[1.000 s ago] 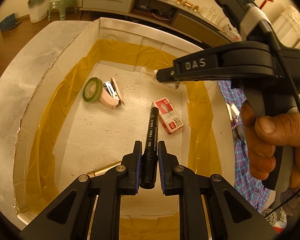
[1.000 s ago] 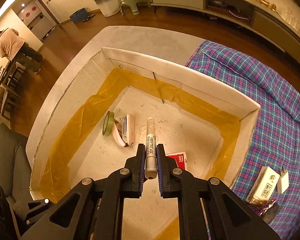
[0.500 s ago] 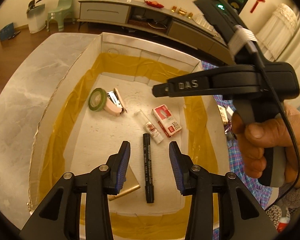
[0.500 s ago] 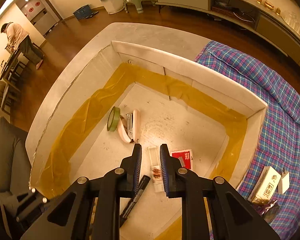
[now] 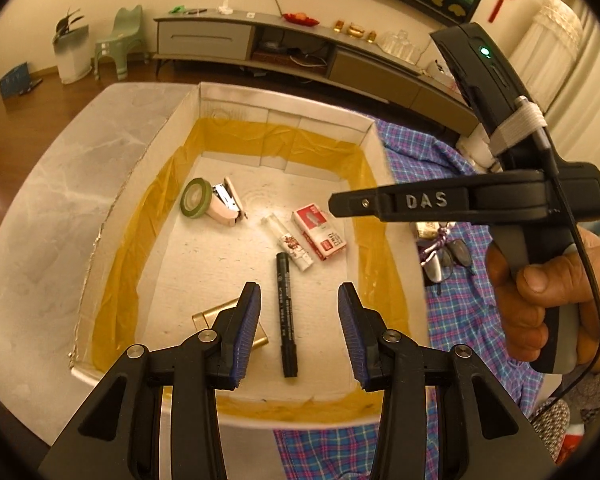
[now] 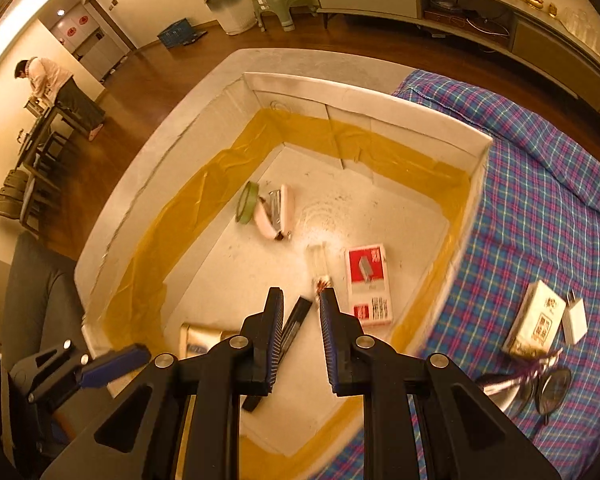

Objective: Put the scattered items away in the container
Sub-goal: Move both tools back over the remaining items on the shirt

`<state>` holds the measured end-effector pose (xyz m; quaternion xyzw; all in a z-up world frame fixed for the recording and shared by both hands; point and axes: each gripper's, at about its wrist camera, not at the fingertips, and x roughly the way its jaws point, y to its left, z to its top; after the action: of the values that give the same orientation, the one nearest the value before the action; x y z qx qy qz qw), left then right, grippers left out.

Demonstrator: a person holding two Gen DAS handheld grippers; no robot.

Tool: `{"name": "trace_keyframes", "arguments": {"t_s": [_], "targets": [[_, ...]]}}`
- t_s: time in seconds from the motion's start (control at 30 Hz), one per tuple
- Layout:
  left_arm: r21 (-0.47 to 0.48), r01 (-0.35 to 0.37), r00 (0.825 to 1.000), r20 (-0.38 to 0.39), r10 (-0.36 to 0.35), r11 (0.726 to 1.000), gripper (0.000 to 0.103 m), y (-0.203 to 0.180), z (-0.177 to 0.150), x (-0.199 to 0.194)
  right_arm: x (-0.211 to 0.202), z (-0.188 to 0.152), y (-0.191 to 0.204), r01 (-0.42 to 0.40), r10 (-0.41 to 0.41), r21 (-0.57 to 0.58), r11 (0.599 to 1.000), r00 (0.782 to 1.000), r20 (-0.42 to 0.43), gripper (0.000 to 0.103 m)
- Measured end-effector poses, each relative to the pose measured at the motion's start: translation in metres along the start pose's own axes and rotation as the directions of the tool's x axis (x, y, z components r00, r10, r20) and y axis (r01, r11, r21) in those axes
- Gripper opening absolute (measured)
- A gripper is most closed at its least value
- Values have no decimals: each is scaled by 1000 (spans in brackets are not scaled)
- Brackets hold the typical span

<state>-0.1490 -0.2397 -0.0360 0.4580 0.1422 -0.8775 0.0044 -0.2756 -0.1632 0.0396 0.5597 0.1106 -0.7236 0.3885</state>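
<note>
**Both grippers empty above the box; pen and tube lie inside**

Left gripper point(image 5: 298, 330): jaws stand wide apart, nothing between the pads. It hangs over the near end of the white box point(image 5: 284, 118), whose inner walls are lined with yellow tape.

Right gripper point(image 6: 300, 334): jaws stand narrowly parted, holding nothing. A hand point(image 5: 540, 300) grips its handle over the box's right wall.

Contents on the box floor:
- Black marker point(image 5: 286, 316), lying lengthwise near the near wall.
- Clear tube point(image 5: 288, 242), just beyond the marker's far tip, lying alongside the red-and-white staple box point(image 5: 319, 232); contact cannot be confirmed.
- Green tape roll point(image 5: 196, 198) leaning against the pink stapler point(image 5: 228, 206), toward the far left corner.
- Gold item point(image 5: 216, 318), near left corner, partly hidden by the left gripper's finger.

Outside the box, on the plaid cloth point(image 6: 540, 184) to its right: small carton point(image 6: 534, 326), white charger point(image 6: 576, 316), eyeglasses point(image 6: 552, 394).
</note>
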Motion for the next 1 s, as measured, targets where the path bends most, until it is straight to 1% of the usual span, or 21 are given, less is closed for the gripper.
{"name": "trace_keyframes", "arguments": {"t_s": [0.27, 0.5, 0.67, 0.77, 0.9, 1.0], "targets": [[55, -42, 998, 49, 40, 998, 43, -21, -10, -27, -40, -32, -2, -86, 87, -9, 996, 994, 64, 21], [61, -47, 997, 65, 43, 997, 43, -37, -22, -43, -77, -67, -3, -137, 140, -27, 990, 982, 129, 21], [61, -1, 995, 104, -5, 998, 43, -50, -32, -60, -104, -93, -6, -168, 172, -38, 985, 969, 178, 21], [82, 6, 991, 130, -16, 997, 43, -59, -39, -68, -118, -107, -8, -178, 184, -44, 983, 961, 207, 21], [147, 3, 985, 169, -29, 989, 43, -77, -50, -81, -135, -126, -13, -185, 192, -52, 981, 950, 247, 21], [206, 9, 981, 190, -49, 978, 43, -94, -59, -89, -146, -144, -17, -161, 174, -68, 985, 944, 280, 21]]}}
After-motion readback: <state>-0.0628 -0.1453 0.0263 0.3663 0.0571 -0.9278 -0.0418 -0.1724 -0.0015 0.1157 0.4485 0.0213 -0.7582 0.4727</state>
